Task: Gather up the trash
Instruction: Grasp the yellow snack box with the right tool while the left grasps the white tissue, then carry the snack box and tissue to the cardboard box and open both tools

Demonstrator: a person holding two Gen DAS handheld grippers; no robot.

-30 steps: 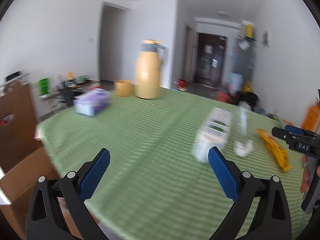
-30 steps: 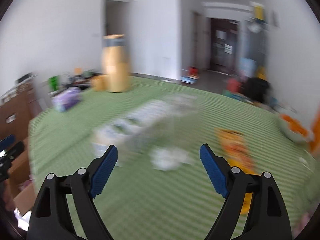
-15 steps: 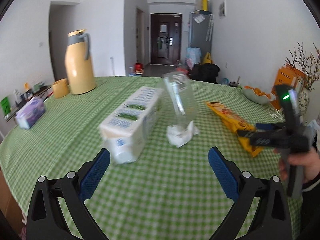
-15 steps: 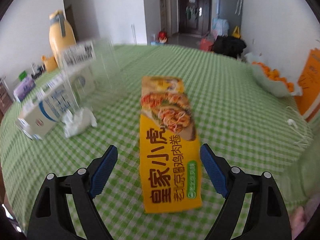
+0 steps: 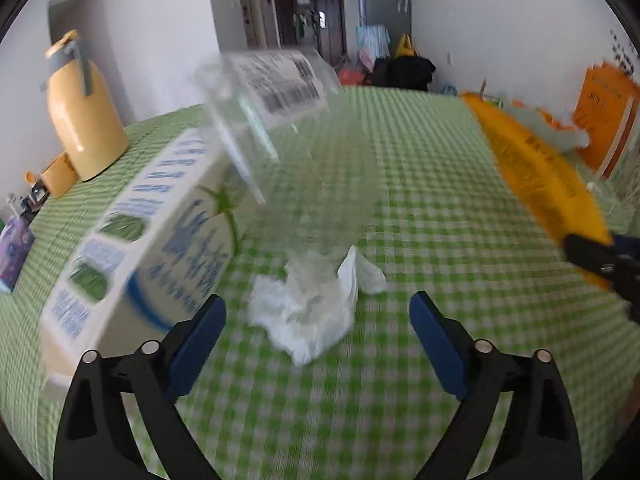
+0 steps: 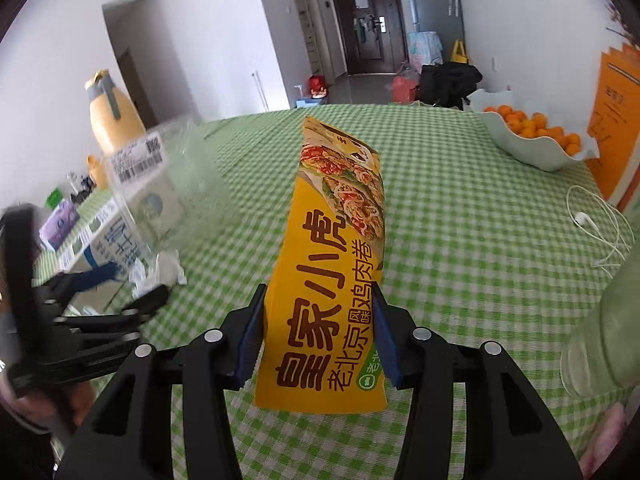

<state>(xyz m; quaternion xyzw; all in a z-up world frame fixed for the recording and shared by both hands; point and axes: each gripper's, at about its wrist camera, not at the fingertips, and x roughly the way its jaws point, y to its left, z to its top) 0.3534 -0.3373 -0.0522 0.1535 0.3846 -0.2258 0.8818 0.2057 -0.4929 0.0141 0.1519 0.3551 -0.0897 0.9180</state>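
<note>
Green checked tablecloth [image 5: 420, 184], white walls; left claw [image 5: 318, 322] wide, closing; right claw [image 6: 316, 332] closing on yellow wrapper [image 6: 332, 264].

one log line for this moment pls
left gripper: closing, over crumpled tissue, not gripping | right gripper: closing on yellow snack box

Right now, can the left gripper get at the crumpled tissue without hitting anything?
Probably yes. The left gripper points at the crumpled tissue, its jaws wide but closing, nothing between them yet. The clear plastic cup rests on the tissue's far side and the milk carton sits close beside, so either may be nudged.
</note>
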